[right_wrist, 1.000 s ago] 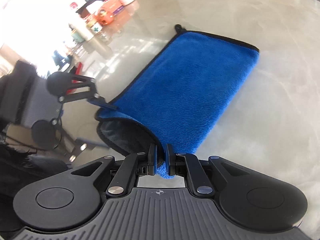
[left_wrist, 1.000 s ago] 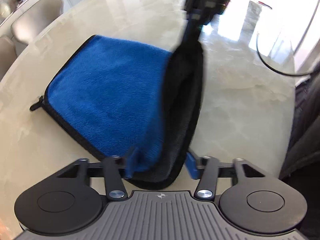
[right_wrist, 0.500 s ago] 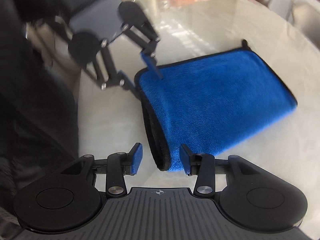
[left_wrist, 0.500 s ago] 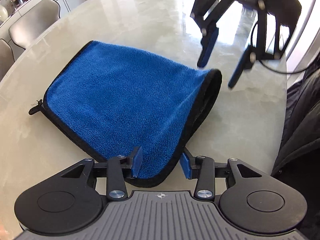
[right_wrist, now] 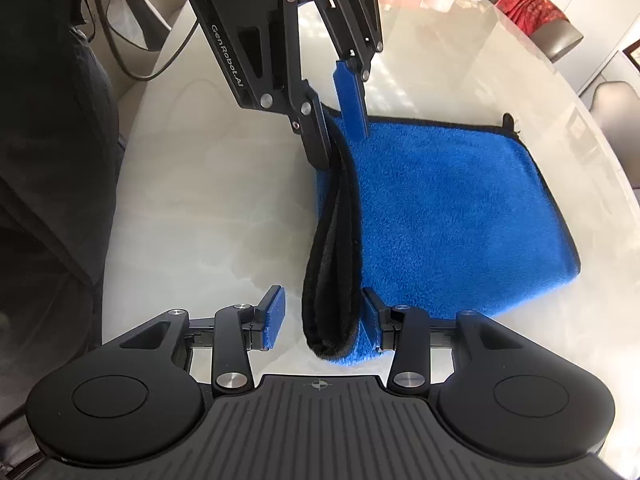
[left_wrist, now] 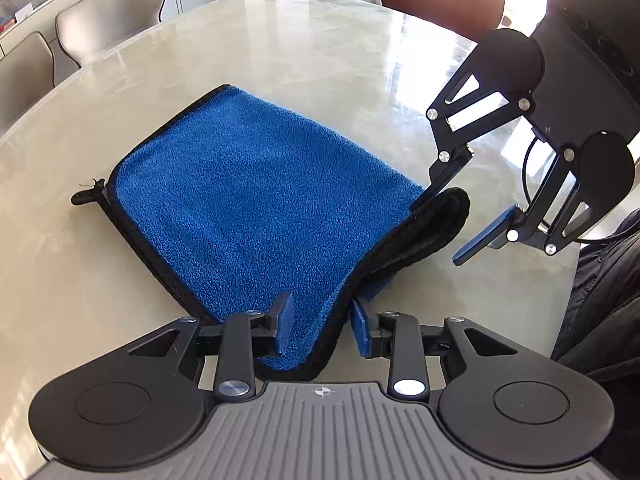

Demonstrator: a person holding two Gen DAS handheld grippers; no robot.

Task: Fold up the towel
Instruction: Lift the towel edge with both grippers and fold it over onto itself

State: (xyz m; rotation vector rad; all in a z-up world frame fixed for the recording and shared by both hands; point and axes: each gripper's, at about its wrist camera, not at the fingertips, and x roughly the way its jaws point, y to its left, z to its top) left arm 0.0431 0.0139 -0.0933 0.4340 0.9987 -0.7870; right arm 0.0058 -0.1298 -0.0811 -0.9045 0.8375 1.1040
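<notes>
right gripper [right_wrist: 320, 322] let go since a second ago — both spread, towel [left_wrist: 256, 216] folded.

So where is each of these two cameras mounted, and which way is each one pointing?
Left wrist view: sits on the left tool, looks forward over the blue towel on the marble table; its own open fingers straddle a towel corner, the right tool opposite.
Right wrist view: sits on the right tool, faces back toward the left tool; own fingers open around the towel's dark edge.
Shared: towel, table, both tools.
</notes>
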